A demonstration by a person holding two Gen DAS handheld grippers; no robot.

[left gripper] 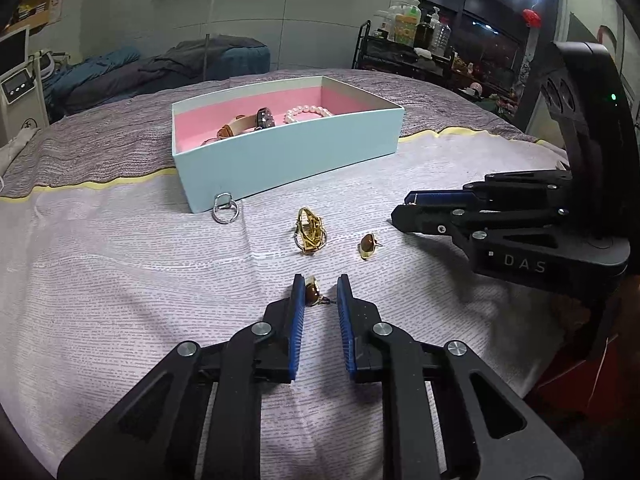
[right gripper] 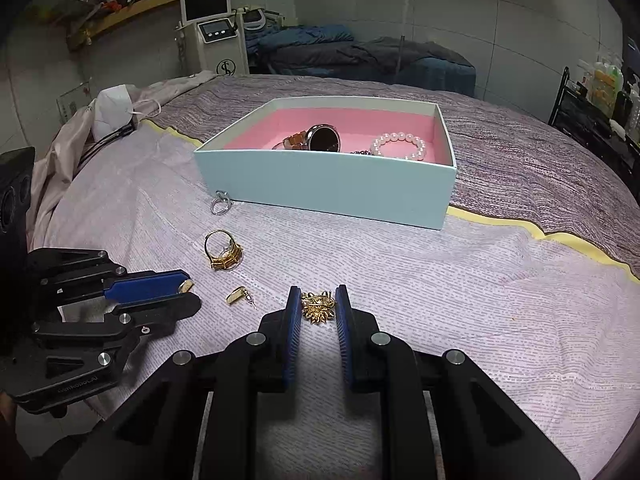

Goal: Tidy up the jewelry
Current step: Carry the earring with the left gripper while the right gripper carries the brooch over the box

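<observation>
A light blue box (left gripper: 288,160) with a pink lining holds a watch (left gripper: 248,122) and a pearl bracelet (left gripper: 308,113); it also shows in the right wrist view (right gripper: 332,184). My left gripper (left gripper: 319,292) is open around a brown-stone gold earring (left gripper: 312,294) that rests against its left pad. My right gripper (right gripper: 317,302) is open around a gold brooch (right gripper: 318,306) on the cloth. A second brown earring (left gripper: 368,245), a gold ring (left gripper: 310,232) and a silver ring (left gripper: 225,208) lie on the cloth in front of the box.
The jewelry lies on a pale pink cloth (left gripper: 120,280) over a striped grey bedspread (right gripper: 520,160). A white mask and cables (right gripper: 114,114) lie at the far left. A black shelf with bottles (left gripper: 412,40) stands behind the bed.
</observation>
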